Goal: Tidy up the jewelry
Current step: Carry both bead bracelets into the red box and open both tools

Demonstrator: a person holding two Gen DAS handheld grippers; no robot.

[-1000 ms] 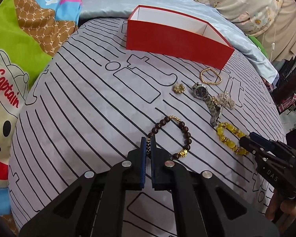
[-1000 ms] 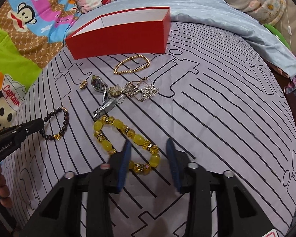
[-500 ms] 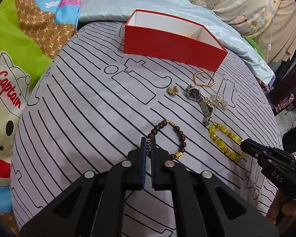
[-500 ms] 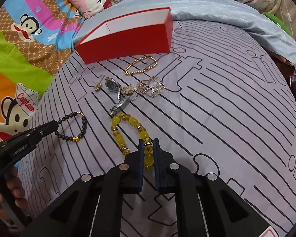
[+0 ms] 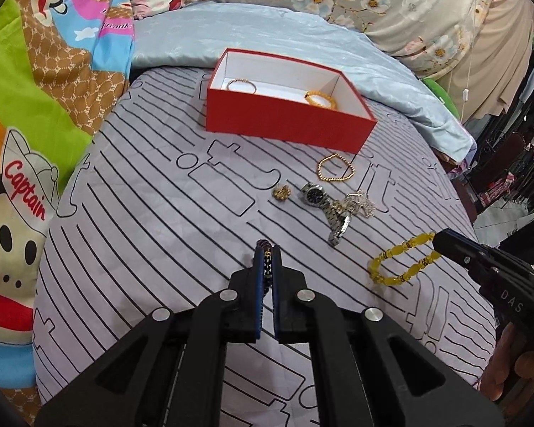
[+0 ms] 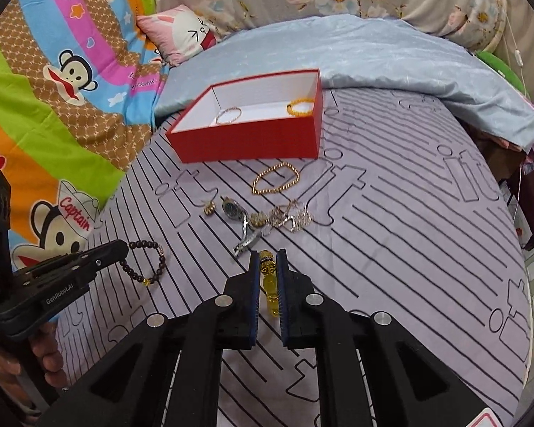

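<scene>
tools grip bracelets: left tool (image 5: 267,252) dark beads (image 6: 144,261), right tool (image 6: 268,259) yellow beads (image 5: 402,259) (both lifted).

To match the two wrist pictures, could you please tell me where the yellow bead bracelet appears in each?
Left wrist: yellow bead bracelet at right, dangling from the right gripper.
Right wrist: bottom centre, pinched between that gripper's fingers.
Shared landmark: the red cardboard box beyond it.

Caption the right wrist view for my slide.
Right gripper lifts yellow bracelet toward red box.
</scene>
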